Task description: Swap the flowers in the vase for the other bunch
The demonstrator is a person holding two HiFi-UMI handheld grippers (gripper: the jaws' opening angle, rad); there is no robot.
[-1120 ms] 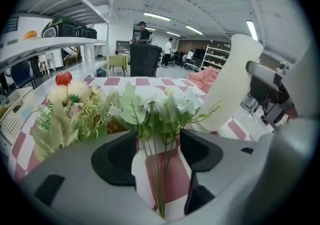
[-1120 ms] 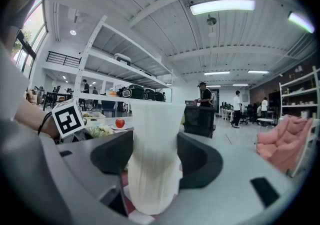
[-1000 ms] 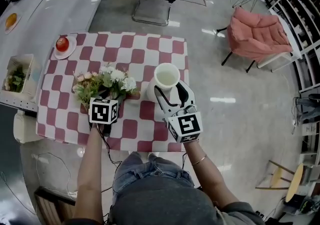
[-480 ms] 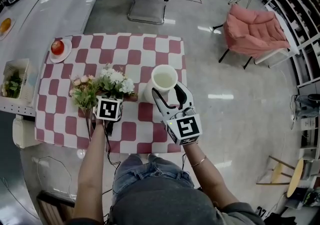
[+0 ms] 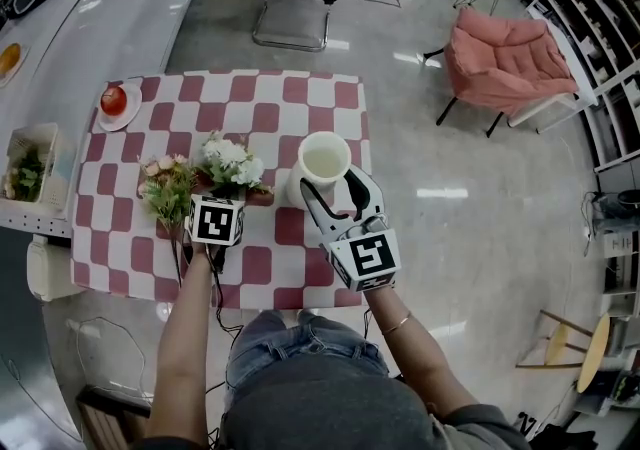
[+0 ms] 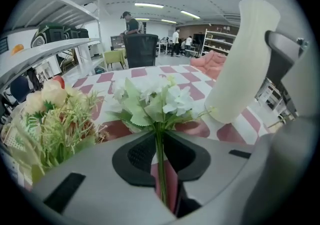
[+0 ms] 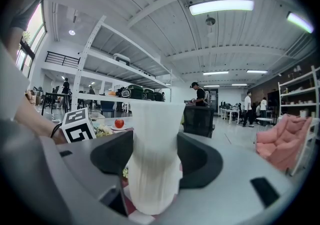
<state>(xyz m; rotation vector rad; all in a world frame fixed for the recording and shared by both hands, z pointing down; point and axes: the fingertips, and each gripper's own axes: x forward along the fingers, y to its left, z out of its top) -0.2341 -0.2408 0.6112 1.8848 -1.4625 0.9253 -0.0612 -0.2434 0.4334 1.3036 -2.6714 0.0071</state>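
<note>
In the head view we see the white vase [image 5: 325,160] standing near the right edge of the checkered table [image 5: 300,93], between the fingers of the right gripper [image 5: 337,188]. The white flower bunch [image 5: 232,160] lies to its left, beside a pink bunch [image 5: 165,188], in front of the left gripper [image 5: 220,203].

In the left gripper view the jaws have just been closing and now pinch the green stems [image 6: 160,159] of the white flower bunch.

In the right gripper view the jaws are clamped on both sides of the white vase.
</note>
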